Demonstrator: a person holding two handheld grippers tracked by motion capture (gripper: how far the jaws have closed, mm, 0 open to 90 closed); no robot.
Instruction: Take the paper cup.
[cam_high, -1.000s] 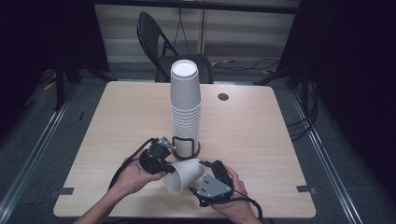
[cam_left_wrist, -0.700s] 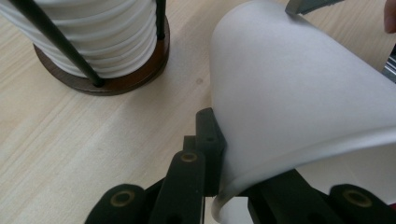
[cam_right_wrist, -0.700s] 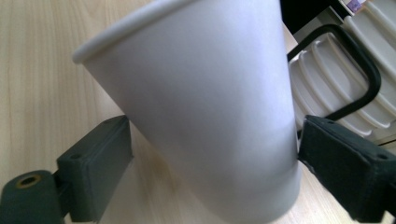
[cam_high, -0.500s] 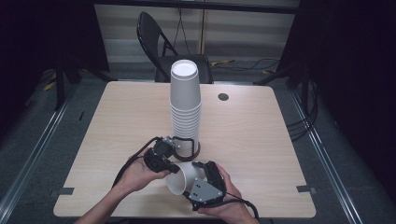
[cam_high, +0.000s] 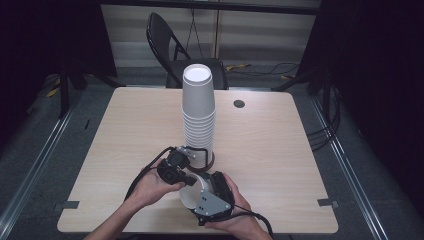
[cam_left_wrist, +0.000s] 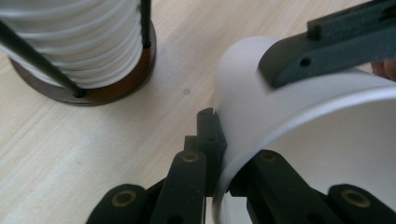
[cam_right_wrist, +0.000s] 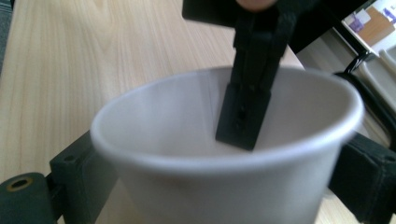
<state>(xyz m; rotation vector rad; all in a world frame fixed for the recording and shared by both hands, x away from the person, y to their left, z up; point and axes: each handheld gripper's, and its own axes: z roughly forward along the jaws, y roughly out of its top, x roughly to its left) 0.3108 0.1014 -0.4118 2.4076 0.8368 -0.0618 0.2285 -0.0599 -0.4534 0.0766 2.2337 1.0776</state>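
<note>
A single white paper cup (cam_high: 192, 192) is held above the table's near edge, at about six o'clock from the tall stack of cups (cam_high: 198, 107) on its round wooden stand (cam_high: 210, 161). The cup lies tilted, its long axis running roughly from the stack toward the person, mouth facing them. The right gripper (cam_high: 212, 192) clamps the cup's body from both sides; in the right gripper view its jaws flank the wall. The left gripper (cam_high: 186, 179), at the cup's ten o'clock side, pinches the rim with one jaw inside and one outside. Both hands are equally near, each touching the cup. The pale wooden table (cam_high: 280, 150) is otherwise bare apart from a small dark disc (cam_high: 239, 103) at the far side; a folding chair (cam_high: 175, 50) stands beyond in a dim room.
</note>
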